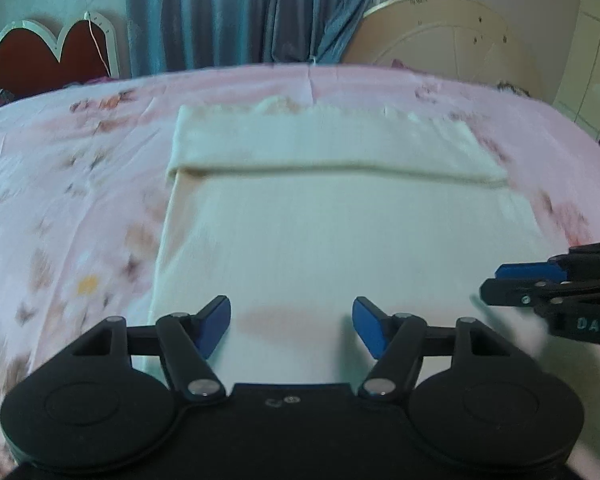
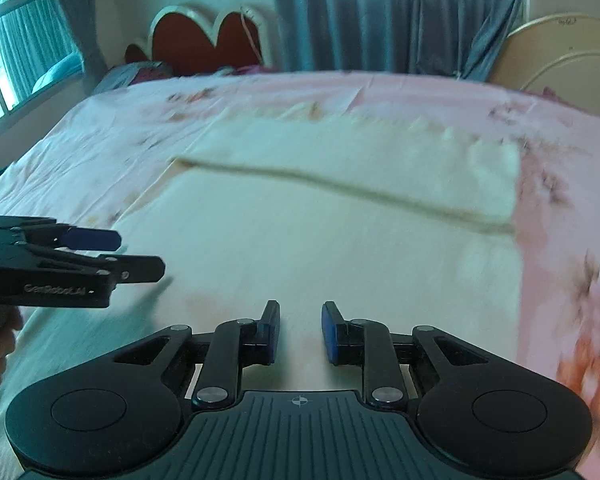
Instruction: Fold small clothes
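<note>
On bedsheet [image 1: 60, 184]: cream garment [image 1: 320, 240] blurred | left gripper [image 1: 291, 322] jaws apart | right gripper [image 2: 300, 330] jaws apart

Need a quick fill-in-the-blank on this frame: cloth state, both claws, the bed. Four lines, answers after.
1. The cream garment lies on a bed sheet whose main color is ____.
2. The garment's far edge is ____ back toward the camera over itself.
3. The left claw has its jaws ____, gripping nothing.
4. The right claw holds ____ between its blue pads.

Answers: pink; folded; open; nothing
</note>
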`<state>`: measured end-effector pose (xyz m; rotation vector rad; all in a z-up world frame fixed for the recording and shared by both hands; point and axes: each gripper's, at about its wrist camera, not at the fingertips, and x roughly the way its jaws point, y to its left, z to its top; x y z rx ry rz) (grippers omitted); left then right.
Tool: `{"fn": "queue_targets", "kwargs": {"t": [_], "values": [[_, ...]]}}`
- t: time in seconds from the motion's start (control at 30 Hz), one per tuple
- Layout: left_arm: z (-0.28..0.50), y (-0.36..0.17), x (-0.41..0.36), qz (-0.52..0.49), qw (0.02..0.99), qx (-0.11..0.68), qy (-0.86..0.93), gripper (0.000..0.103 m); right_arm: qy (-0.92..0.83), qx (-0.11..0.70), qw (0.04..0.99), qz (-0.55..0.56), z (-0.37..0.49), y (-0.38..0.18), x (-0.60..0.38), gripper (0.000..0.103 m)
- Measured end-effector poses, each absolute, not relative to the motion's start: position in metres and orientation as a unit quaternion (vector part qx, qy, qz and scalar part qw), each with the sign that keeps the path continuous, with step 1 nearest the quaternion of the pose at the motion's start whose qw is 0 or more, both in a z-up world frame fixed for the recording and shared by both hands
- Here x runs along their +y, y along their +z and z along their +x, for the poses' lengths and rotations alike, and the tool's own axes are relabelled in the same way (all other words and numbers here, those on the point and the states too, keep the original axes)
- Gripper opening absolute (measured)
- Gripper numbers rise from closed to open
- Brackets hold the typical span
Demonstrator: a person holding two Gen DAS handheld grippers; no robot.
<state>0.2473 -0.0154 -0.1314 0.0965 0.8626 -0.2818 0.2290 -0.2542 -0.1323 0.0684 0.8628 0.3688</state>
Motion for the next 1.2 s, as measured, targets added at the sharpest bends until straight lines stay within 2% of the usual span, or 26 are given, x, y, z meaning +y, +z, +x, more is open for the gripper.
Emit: {"fn": "queue_targets", "kwargs": {"t": [0.07, 0.2, 0.23, 0.27, 0.33, 0.53, 0.57, 0.6, 0.67, 0.7, 0.73, 0.8, 0.83, 0.87, 0.9, 1.2], "values": [[0.240, -0.141, -0.008, 0.050, 0.892, 0.430, -0.127, 0.063, 0.165, 0.420, 0.892, 0.018, 0.215, -0.138, -0.250, 0.024], [0.230, -0.146, -0.001, 0.064, 0.902, 0.406, -0.132, 0.063, 0.117, 0.415, 0.902, 0.000, 0.204, -0.145, -0.251, 0.024], [0.230, -0.146, 0.001, 0.062, 0.902, 0.406, -0.135, 0.061, 0.102, 0.415, 0.904, 0.004, 0.203, -0.142, -0.253, 0.023], [0.230, -0.145, 0.003, 0.062, 0.902, 0.405, -0.139, 0.059, 0.089, 0.412, 0.907, 0.010, 0.199, -0.139, -0.255, 0.017], [0.225, -0.144, 0.009, 0.061, 0.902, 0.401, -0.146, 0.050, 0.073, 0.422, 0.904, 0.014, 0.189, -0.145, -0.256, 0.010], [0.211, -0.137, 0.024, 0.058, 0.905, 0.392, -0.153, 0.032, 0.029, 0.418, 0.908, 0.018, 0.173, -0.145, -0.257, 0.010], [0.207, -0.132, 0.026, 0.053, 0.905, 0.392, -0.158, 0.032, 0.026, 0.418, 0.908, 0.014, 0.171, -0.141, -0.255, 0.010], [0.201, -0.125, 0.029, 0.047, 0.905, 0.389, -0.164, 0.036, 0.027, 0.411, 0.911, 0.023, 0.166, -0.133, -0.255, 0.010], [0.188, -0.115, 0.034, 0.041, 0.905, 0.387, -0.172, 0.054, 0.034, 0.399, 0.915, 0.040, 0.152, -0.121, -0.256, 0.010], [0.179, -0.109, 0.037, 0.037, 0.905, 0.386, -0.174, 0.072, 0.033, 0.397, 0.916, 0.040, 0.144, -0.116, -0.255, 0.010], [0.172, -0.107, 0.041, 0.034, 0.906, 0.384, -0.176, 0.081, 0.034, 0.398, 0.916, 0.040, 0.136, -0.114, -0.253, 0.010], [0.156, -0.103, 0.048, 0.032, 0.904, 0.386, -0.181, 0.081, 0.037, 0.402, 0.914, 0.049, 0.120, -0.111, -0.252, 0.015], [0.149, -0.103, 0.051, 0.032, 0.900, 0.393, -0.184, 0.081, 0.036, 0.403, 0.913, 0.054, 0.111, -0.111, -0.251, 0.032], [0.143, -0.105, 0.055, 0.031, 0.897, 0.400, -0.184, 0.081, 0.033, 0.402, 0.913, 0.056, 0.103, -0.111, -0.250, 0.057], [0.138, -0.106, 0.057, 0.028, 0.894, 0.407, -0.184, 0.081, 0.031, 0.398, 0.915, 0.055, 0.094, -0.110, -0.249, 0.064], [0.097, -0.118, 0.086, 0.002, 0.878, 0.447, -0.174, 0.075, 0.000, 0.408, 0.911, 0.056, 0.040, -0.110, -0.246, 0.065]]}}
